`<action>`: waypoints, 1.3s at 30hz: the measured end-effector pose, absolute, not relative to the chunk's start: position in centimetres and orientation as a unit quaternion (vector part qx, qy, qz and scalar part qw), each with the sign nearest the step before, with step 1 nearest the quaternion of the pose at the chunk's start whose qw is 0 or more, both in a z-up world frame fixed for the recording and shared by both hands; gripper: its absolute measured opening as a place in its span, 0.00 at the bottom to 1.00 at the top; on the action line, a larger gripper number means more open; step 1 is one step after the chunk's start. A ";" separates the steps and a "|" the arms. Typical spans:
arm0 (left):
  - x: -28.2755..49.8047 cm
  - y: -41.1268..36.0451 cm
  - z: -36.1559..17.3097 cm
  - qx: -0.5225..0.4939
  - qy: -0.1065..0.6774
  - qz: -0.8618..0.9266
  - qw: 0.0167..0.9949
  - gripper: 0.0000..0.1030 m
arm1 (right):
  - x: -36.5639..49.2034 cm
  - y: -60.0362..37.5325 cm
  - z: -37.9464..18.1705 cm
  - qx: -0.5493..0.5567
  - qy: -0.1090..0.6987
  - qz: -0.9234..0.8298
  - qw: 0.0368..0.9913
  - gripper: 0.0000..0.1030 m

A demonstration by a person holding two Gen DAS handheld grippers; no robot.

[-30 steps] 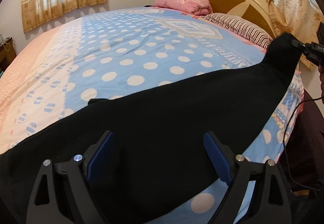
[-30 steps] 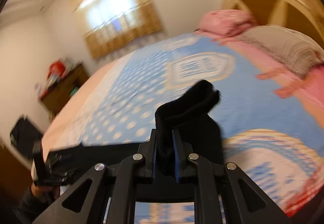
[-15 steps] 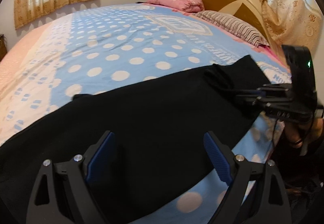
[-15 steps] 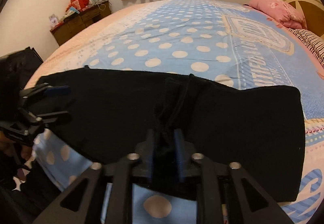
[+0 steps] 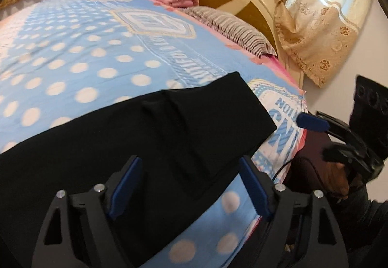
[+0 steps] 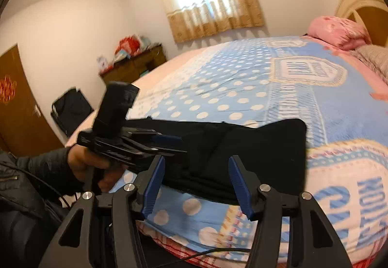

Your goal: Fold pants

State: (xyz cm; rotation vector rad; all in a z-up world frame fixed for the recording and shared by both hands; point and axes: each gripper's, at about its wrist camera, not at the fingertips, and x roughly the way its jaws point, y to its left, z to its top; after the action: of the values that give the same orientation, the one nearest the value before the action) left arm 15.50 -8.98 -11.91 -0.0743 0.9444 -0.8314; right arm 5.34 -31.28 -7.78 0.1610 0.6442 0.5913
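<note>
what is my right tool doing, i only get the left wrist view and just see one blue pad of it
Observer: The right tool has its jaws opening with no cloth pinched; the black pants lie flat on the bed just ahead of it.
Operator: ok, whats on the far side of the room, away from the headboard
Observer: A dark wooden dresser with bags piled on top stands against the far wall.

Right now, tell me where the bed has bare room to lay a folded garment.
Free: the blue polka-dot bedspread between the black pants and the pink pillow. Crowded: the near edge, where the pants lie and both grippers hover.
</note>
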 end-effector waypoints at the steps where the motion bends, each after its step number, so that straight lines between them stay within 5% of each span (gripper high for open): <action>1: 15.8 -9.5 -12.1 -0.036 0.446 -0.388 0.806 0.77 | 5.5 -31.7 -8.0 0.088 0.310 0.285 0.903 0.56; 7: 18.0 -11.7 -13.7 -0.081 0.483 -0.373 0.788 0.63 | 5.5 -33.0 -9.2 0.125 0.306 0.278 0.902 0.56; 8: 18.1 -11.8 -13.7 -0.083 0.482 -0.370 0.790 0.55 | 5.4 -33.3 -9.2 0.131 0.302 0.278 0.902 0.57; 11: 18.4 -11.8 -13.8 -0.088 0.493 -0.367 0.784 0.08 | 5.2 -34.1 -9.0 0.152 0.285 0.275 0.905 0.59; 24: 17.6 -4.2 -9.6 -0.124 0.453 -0.336 0.816 0.07 | 6.0 -35.3 -9.7 0.182 0.275 0.252 0.910 0.64; 39: 17.1 1.6 -12.1 -0.138 0.471 -0.273 0.827 0.07 | 5.7 -32.7 -11.0 0.139 0.302 0.270 0.904 0.64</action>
State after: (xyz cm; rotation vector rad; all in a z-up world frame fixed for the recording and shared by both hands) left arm 17.11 1.63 -12.15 -0.2930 1.0012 -0.5801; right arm 5.67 -32.69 -10.97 0.2878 0.6233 0.5586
